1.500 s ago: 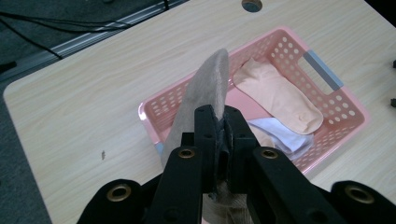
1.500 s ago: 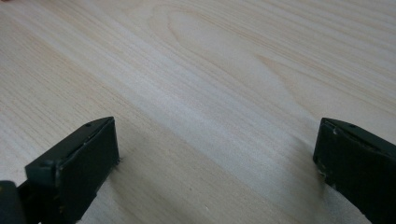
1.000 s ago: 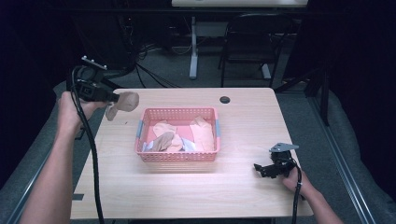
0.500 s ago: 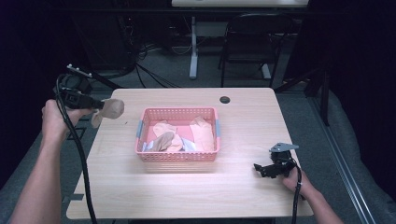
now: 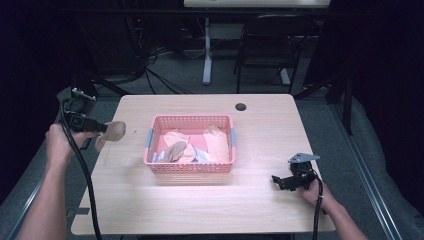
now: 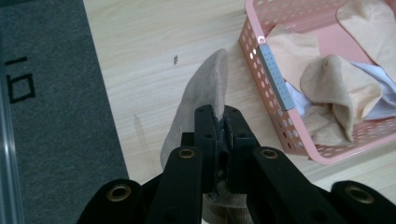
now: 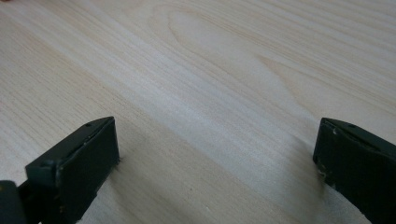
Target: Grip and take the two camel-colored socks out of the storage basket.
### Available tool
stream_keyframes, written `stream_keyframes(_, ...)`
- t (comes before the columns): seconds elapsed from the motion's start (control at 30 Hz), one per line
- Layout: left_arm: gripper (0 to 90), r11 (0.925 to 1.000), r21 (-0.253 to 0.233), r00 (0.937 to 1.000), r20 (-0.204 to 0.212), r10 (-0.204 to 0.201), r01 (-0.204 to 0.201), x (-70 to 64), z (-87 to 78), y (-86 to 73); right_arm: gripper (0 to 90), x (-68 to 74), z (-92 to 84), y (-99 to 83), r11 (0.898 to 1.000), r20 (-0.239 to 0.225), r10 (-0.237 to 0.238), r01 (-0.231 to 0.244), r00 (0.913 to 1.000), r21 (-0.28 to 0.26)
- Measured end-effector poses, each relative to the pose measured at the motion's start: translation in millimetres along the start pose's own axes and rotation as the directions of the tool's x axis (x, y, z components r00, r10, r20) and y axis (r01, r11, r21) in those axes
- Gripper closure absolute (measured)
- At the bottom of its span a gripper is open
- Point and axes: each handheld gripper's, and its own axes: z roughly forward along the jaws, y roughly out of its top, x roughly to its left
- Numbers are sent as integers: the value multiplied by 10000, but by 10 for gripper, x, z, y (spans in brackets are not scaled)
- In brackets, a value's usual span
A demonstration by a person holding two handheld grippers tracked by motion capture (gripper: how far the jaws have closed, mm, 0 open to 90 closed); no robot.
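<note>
High view: the left gripper (image 5: 102, 128) hangs over the table's left edge, its jaws pressed together on a tan sock (image 5: 111, 134) that dangles just above the wood, well left of the pink basket (image 5: 190, 167). That basket sits mid-table and holds more socks (image 5: 216, 142) in tan, peach and white; in the left gripper view its near corner and grey handle (image 6: 275, 77) lie just to the right of the held sock, with a strip of bare wood between them. Grey floor (image 6: 51, 93) runs along the table edge on the other side. Near the front right corner the right gripper (image 5: 280, 181) rests low on the table (image 5: 260, 210), jaws spread wide with nothing between them. Open tabletop lies before the basket, and a dark cable hole (image 5: 241, 106) sits near the far edge.
</note>
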Motion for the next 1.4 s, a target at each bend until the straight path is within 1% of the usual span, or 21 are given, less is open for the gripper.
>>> stream_keyframes(0.13, 857, 9992, 369, 9999, -33, -136, 137, 33, 194, -70, 0, -1, 2, 0, 10000, 3, -16, 16, 10000, -18)
stream_keyframes(0.23, 857, 9963, 807, 9994, 189, -305, 289, 68, 495, -220, 0, -1, 2, 0, 10000, -19, -11, 11, 10000, -28)
stream_keyframes(0.27, 857, 9963, 807, 9994, 189, -305, 289, 68, 495, -220, 0, -1, 2, 0, 10000, -18, -10, 10, 10000, -27)
stream_keyframes(0.33, 857, 9919, 1196, 9990, 119, -435, 418, 80, 733, -333, 0, -1, 2, 0, 10000, 1, -18, 18, 10000, -22)
stream_keyframes(0.4, 857, 9906, 1265, 9985, 114, -531, 512, 87, 806, -368, 0, -1, 1, 0, 10000, 3, -21, 21, 10000, -20)
stream_keyframes(0.47, 856, 9881, 1211, 9947, 293, -987, 945, 141, 969, -473, 0, 1, 0, 0, 10000, 2, 1, -1, 10000, -1)
stream_keyframes(0.53, 853, 9877, 1199, 9939, 339, -1048, 1001, 146, 1020, -506, 0, 1, 0, 0, 10000, 6, 0, 0, 10000, -3)
stream_keyframes(0.6, 820, 9848, 1284, 9917, 386, -1229, 1170, 155, 1155, -587, 0, 0, 0, 0, 10000, -5, -10, 10, 10000, 8)
stream_keyframes(0.63, 755, 9815, 1358, 9888, 459, -1420, 1346, 165, 1181, -605, 0, 0, -1, 0, 10000, -4, -4, 4, 10000, 5)
stream_keyframes(0.67, 680, 9815, 1358, 9888, 459, -1420, 1346, 165, 1181, -605, 0, 1, 0, 0, 10000, 6, 2, -2, 10000, 4)
stream_keyframes(0.7, 650, 9814, 1241, 9832, 905, -1582, 1465, 175, 1172, -619, 0, 0, -1, 0, 10000, -5, -1, 1, 10000, 7)
stream_keyframes(0.8, 457, 9837, 1045, 9823, 1028, -1568, 1461, 148, 1091, -591, 0, -1, 1, 0, 10000, -8, -19, 19, 10000, -16)
stream_keyframes(0.83, 457, 9869, 868, 9830, 1119, -1453, 1359, 121, 1018, -561, 0, -1, 2, 0, 10000, -16, -8, 8, 10000, -30)
stream_keyframes(0.87, 343, 9888, 716, 9834, 1166, -1388, 1311, 96, 945, -528, 0, 1, 0, 0, 10000, -15, 8, -8, 10000, -7)
stream_keyframes(0.9, 304, 9926, 397, 9853, 1223, -1190, 1149, 48, 809, -459, 0, 0, 1, 0, 10000, 6, -13, 13, 10000, -17)
stream_keyframes(0.97, 242, 9951, 17, 9850, 1422, -978, 985, -14, 652, -379, 0, -1, 1, 0, 10000, -1, -16, 16, 10000, -17)
stream_keyframes(1.0, 217, 9951, 17, 9850, 1422, -978, 985, -14, 652, -379, 0, 1, 0, 0, 10000, 8, 3, -3, 10000, 1)
stream_keyframes(1.03, 197, 9972, -117, 9867, 1462, -708, 733, -91, 521, -293, 0, 0, 1, 0, 10000, 7, -11, 11, 10000, -19)
stream_keyframes(1.13, 152, 9979, -384, 9892, 1391, -464, 522, -193, 375, -166, 0, 0, -1, -1, 10000, -11, -9, 9, 10000, 10)
stream_keyframes(1.3, 34, 9990, -429, 9938, 1108, -80, 128, -351, 312, 2, 0, 1, 0, 0, 10000, -16, 16, -16, 10000, -10)
stream_keyframes(1.4, 0, 9980, -615, 9919, 1248, 232, -156, -445, 320, 72, 0, -1, 2, 0, 10000, -21, -8, 8, 10000, -29)
